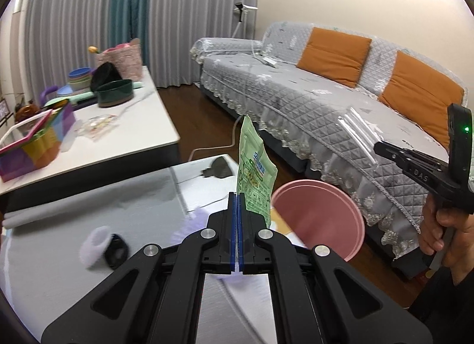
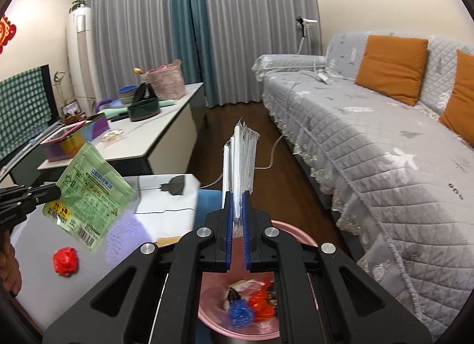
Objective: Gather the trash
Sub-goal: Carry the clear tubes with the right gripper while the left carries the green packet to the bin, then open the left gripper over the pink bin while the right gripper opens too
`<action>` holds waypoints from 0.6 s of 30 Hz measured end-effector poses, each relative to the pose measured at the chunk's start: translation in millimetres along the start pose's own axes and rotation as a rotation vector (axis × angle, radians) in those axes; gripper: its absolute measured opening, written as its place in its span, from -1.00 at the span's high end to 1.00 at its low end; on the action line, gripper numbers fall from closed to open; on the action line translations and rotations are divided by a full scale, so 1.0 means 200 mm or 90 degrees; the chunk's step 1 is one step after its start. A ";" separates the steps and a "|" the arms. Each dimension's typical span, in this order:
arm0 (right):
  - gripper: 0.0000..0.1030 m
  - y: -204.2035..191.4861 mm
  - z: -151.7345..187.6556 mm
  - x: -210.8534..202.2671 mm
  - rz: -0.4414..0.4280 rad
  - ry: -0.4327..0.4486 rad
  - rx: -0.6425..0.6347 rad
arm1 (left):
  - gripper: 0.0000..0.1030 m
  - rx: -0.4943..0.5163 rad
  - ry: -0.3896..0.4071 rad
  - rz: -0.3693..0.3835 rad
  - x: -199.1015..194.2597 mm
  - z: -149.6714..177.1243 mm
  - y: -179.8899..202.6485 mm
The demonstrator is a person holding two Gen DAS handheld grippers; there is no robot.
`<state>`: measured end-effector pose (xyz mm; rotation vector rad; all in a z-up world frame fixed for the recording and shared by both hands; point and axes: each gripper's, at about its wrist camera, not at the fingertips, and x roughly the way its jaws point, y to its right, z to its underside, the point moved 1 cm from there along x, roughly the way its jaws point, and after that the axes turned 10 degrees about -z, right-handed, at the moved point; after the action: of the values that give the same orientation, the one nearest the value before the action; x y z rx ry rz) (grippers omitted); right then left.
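My left gripper (image 1: 236, 196) is shut on a green printed pouch (image 1: 254, 166), held upright above the low table's right edge; the pouch also shows in the right wrist view (image 2: 89, 193). My right gripper (image 2: 236, 196) is shut on a clear plastic wrapper with white sticks (image 2: 241, 157), held above the pink bin (image 2: 272, 335). The bin holds blue, red and white crumpled trash. It also shows in the left wrist view (image 1: 320, 219), beside the sofa. A red crumpled ball (image 2: 65, 261) lies on the low table (image 2: 44, 255).
A grey-covered sofa (image 2: 370, 136) with orange cushions runs along the right. A white table (image 1: 118, 136) behind holds bowls, a colourful box and a basket. A black-and-white roll (image 1: 103, 246) and a purple blur lie on the low table. A cable crosses the wooden floor.
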<state>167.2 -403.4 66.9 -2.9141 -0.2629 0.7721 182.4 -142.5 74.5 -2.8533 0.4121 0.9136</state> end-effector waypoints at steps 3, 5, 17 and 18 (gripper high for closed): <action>0.88 0.03 0.00 0.00 0.011 -0.001 -0.005 | 0.99 0.005 0.001 0.008 0.03 -0.01 0.09; 0.88 0.05 -0.01 0.00 0.016 -0.003 -0.003 | 0.99 0.005 0.000 0.015 0.06 -0.02 0.14; 0.88 0.18 0.02 0.05 0.030 -0.023 0.031 | 0.99 0.018 -0.018 0.026 0.28 -0.03 0.44; 0.88 0.19 0.02 0.06 0.029 -0.024 0.032 | 0.99 0.018 -0.022 0.026 0.30 -0.02 0.46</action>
<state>180.5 -437.3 52.4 -2.8697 -0.1777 0.8284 205.8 -243.9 40.1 -2.8096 0.4772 0.9554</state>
